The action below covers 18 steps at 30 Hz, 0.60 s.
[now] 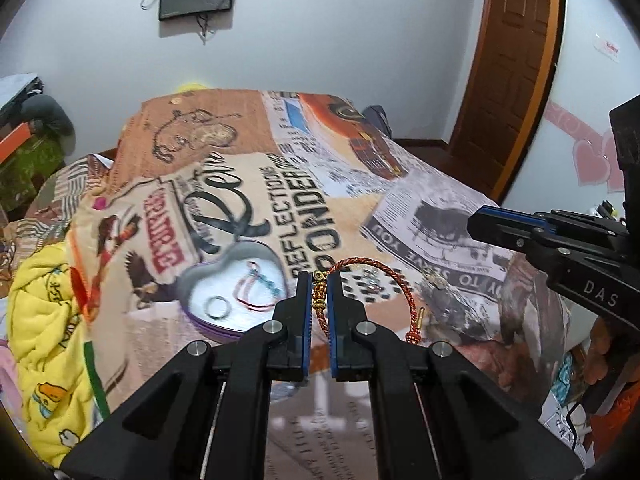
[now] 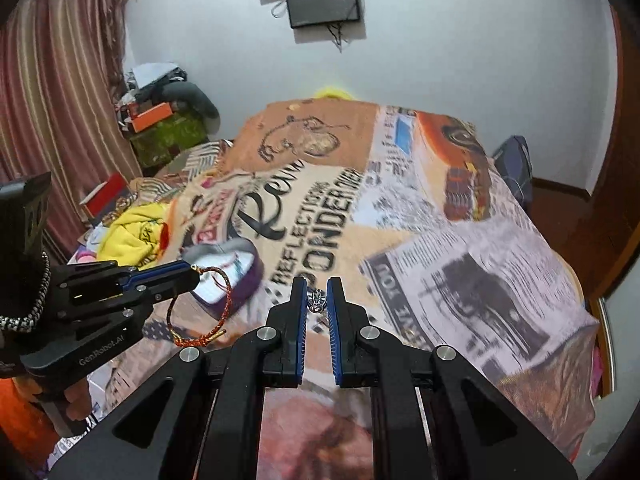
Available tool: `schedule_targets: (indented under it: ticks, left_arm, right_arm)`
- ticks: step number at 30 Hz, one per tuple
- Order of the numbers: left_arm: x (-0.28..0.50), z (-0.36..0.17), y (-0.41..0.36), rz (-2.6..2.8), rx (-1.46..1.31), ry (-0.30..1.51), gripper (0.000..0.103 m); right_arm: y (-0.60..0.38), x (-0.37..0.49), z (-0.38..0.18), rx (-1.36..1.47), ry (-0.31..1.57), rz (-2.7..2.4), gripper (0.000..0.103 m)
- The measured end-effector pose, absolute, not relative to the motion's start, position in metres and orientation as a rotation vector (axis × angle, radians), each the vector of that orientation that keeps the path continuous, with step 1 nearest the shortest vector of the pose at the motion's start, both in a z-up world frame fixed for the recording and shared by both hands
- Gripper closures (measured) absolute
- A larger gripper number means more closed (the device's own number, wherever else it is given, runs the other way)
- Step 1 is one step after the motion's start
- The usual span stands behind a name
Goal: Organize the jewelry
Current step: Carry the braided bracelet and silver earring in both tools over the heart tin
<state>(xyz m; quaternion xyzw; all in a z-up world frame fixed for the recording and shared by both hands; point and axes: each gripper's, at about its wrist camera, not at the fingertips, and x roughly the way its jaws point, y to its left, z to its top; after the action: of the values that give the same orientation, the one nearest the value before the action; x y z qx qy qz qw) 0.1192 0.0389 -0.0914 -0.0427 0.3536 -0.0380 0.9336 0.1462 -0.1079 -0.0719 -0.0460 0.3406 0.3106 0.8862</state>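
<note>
My left tool (image 1: 319, 280) pinches the red-gold braided cord bracelet (image 1: 376, 276); my right tool (image 2: 317, 302) clamps a small silver charm (image 2: 317, 303). Both hang above the bed, not yet in the heart-shaped tin (image 1: 224, 276), which already holds a silver ring (image 1: 218, 306).

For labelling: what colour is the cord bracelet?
Red and gold braid, clearest in the left wrist view.

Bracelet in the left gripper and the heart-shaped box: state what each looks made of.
Bracelet: braided red-and-gold cord, judging by its twisted weave, with shiny gold-coloured beads, probably metal. Heart-shaped box: likely thin metal tin; smooth grey rim, pale inside, purple outer wall.
</note>
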Motion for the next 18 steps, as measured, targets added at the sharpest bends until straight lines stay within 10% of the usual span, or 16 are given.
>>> schedule_targets:
  ticks: [18]
  left_arm:
    - [0.122,-0.091,0.105,0.048,-0.126,0.702,0.098]
  right_arm:
    - [-0.036,0.15,-0.056,-0.102,0.647,0.798,0.094]
